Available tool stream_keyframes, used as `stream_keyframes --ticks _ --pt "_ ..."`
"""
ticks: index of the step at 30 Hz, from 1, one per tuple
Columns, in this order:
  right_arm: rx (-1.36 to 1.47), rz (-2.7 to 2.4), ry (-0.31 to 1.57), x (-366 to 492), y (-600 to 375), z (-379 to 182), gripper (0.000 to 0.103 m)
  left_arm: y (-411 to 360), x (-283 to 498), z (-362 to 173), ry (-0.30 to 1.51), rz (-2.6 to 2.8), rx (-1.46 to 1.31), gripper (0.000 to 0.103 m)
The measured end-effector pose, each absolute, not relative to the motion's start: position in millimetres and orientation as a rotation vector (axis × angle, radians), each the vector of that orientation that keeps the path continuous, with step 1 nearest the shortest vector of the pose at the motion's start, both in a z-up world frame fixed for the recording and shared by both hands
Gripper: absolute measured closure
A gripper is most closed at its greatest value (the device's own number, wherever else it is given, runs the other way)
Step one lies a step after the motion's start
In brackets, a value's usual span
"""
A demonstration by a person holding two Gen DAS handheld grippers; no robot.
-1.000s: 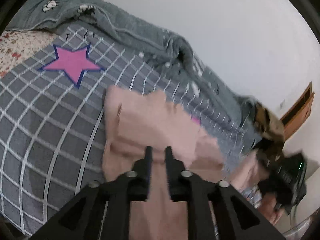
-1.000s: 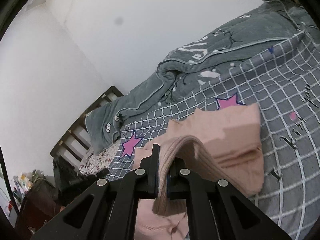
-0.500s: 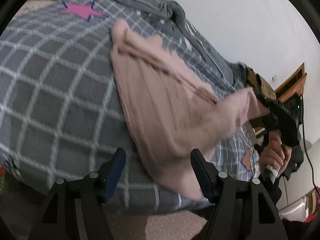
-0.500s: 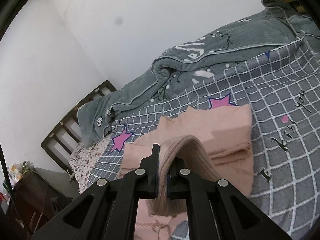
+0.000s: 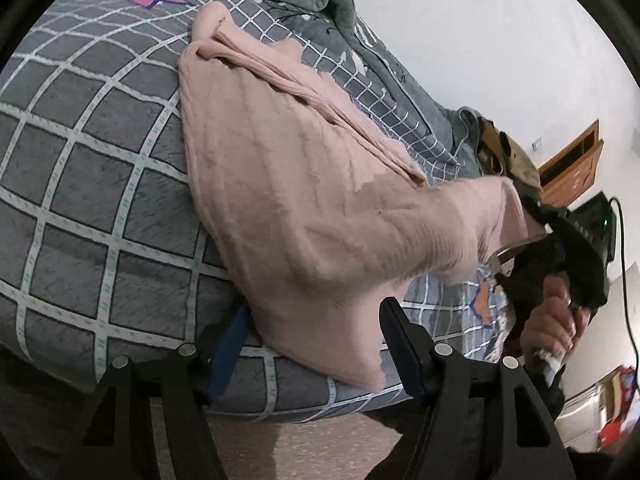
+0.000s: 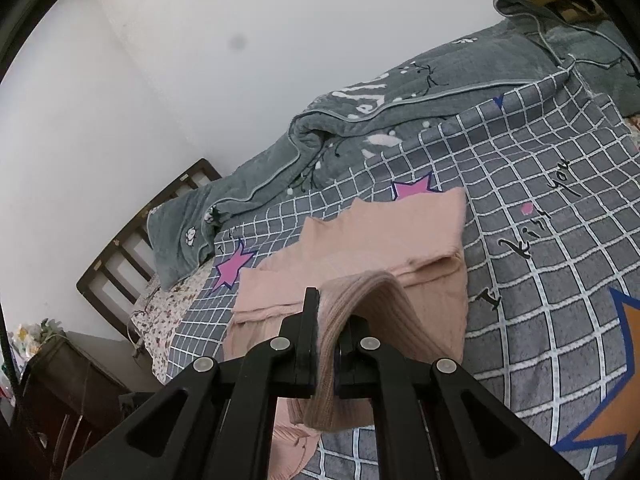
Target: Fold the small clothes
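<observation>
A pink ribbed knit garment (image 5: 288,184) lies on the grey checked bed cover (image 5: 80,168), partly folded, with one end lifted to the right. My left gripper (image 5: 316,344) is open and empty, its jaws set wide at the bed's near edge, just below the garment's low corner. My right gripper (image 6: 328,320) is shut on the garment's ribbed hem (image 6: 360,300) and holds it raised above the rest of the garment (image 6: 384,232). In the left wrist view the right gripper (image 5: 536,216) shows at the right, with the cloth stretched up to it.
A rumpled grey-green quilt (image 6: 360,128) lies along the wall side of the bed. A dark wooden headboard (image 6: 132,240) and a dark bedside cabinet (image 6: 60,376) stand at the left. A wooden door frame (image 5: 576,164) is at the far right. Brown floor (image 5: 312,448) lies below the bed edge.
My left gripper has let go of the garment, opened wide and drawn back to the bed's edge. My right gripper keeps its hold on the hem and has shifted slightly.
</observation>
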State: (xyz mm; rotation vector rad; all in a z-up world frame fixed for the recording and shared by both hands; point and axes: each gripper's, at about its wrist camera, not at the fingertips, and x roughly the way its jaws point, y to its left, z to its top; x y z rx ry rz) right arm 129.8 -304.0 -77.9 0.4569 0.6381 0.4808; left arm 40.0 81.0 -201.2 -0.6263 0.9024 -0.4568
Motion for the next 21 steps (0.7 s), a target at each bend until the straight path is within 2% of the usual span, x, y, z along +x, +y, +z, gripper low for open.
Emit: stream_keyframes --ticks 2,8,10,11,12,16,21 --pt "0.455 0.479 0.638 128.3 -303.4 -77.1 0.097 82.1 39.8 -204.4 0.918 -0.487 -0.665 0.048" --pt "0.447 0.485 0.633 125.3 -299.6 -72.4 0.097 76.5 36.9 -216.1 0.950 -0.550 -0.743 0.059" --pt "0.451 0.485 0.634 124.8 -298.6 -72.1 0.097 74.0 39.7 -219.8 0.970 -0.534 -0.769 0.076" --pt "0.456 0.485 0.635 124.4 -298.3 -72.1 0.097 74.9 40.3 -221.1 0.976 -0.517 -0.780 0.091" --pt "0.460 0.485 0.637 124.3 -298.8 -72.3 0.097 76.9 39.9 -221.4 0.972 -0.503 -0.784 0.093" --pt "0.465 0.478 0.639 120.8 -300.3 -71.0 0.097 91.0 31.2 -202.5 0.912 -0.504 -0.789 0.094" --pt "0.482 0.482 0.631 123.1 -302.7 -62.4 0.097 121.9 32.3 -150.2 0.775 -0.493 -0.813 0.095"
